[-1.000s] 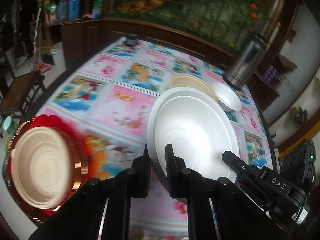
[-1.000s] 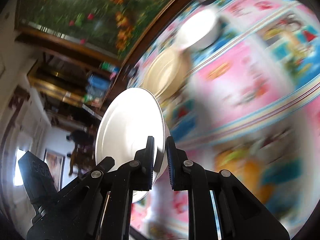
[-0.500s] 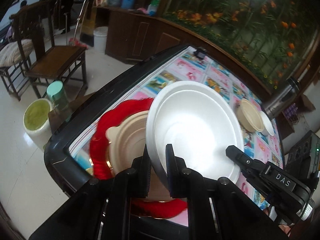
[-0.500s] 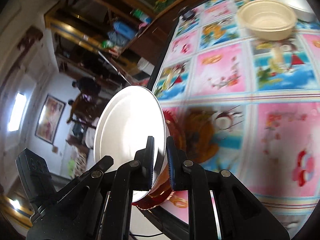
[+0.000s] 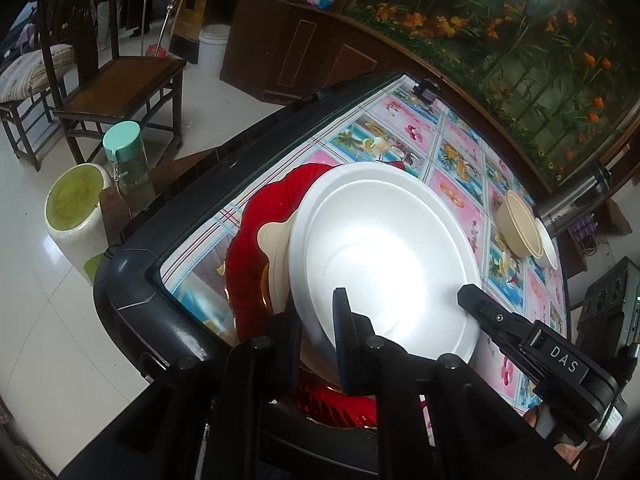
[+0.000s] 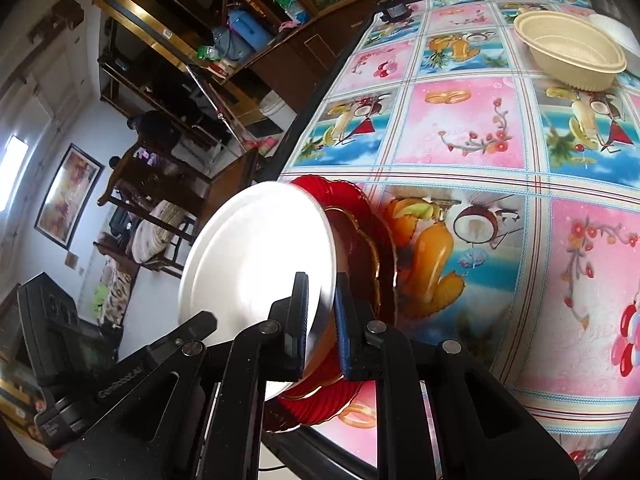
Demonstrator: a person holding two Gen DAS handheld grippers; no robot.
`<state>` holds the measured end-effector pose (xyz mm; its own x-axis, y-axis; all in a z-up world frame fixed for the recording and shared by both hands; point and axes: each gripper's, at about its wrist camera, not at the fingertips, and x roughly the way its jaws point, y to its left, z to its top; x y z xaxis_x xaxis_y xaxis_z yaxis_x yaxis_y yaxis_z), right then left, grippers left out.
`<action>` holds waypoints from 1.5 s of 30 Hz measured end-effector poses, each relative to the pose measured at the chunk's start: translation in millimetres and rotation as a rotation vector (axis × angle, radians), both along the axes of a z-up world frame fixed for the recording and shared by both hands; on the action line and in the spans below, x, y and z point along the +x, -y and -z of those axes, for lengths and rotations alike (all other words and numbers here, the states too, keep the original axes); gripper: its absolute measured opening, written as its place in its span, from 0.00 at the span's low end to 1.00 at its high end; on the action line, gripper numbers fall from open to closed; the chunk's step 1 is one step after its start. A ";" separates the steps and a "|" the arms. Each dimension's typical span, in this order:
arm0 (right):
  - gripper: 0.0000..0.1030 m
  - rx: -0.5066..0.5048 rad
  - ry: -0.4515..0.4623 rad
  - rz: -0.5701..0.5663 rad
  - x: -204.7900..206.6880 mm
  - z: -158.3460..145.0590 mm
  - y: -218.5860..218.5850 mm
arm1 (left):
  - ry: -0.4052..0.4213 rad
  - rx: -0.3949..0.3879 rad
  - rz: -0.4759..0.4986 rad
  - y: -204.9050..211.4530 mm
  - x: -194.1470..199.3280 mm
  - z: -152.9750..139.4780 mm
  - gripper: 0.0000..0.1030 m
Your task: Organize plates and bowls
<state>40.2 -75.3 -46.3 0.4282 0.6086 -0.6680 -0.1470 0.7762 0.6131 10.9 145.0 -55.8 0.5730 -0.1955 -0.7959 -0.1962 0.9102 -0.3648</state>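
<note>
Here, white plate [image 5: 384, 256] at table edge [image 5: 224, 184]

A lived-in home dining room. A table under a glossy oilcloth printed with pink and blue fruit squares [image 6: 460, 128] fills the middle. At ten o'clock in the left wrist view stands a dark carved wooden chair [image 5: 116, 80]; at twelve, dark wood cabinets [image 5: 304, 56] with a white plastic bucket [image 5: 214, 50] beside them. A large flower mural [image 5: 500, 32] spreads at one o'clock. A framed picture [image 6: 66, 196] hangs at nine o'clock in the right wrist view.
</note>
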 end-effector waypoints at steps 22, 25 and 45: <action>0.24 0.188 0.000 0.346 4.2 16.9 175.3 | 0.114 0.131 -0.041 2.8 -22.6 -49.7 0.50; 0.24 0.207 -0.009 0.415 0.3 25.1 209.4 | 0.140 0.137 0.054 39.0 -15.6 -59.1 0.61; 0.26 0.318 -0.066 0.605 19.1 27.5 346.4 | -0.132 0.107 0.454 251.2 80.1 10.0 0.61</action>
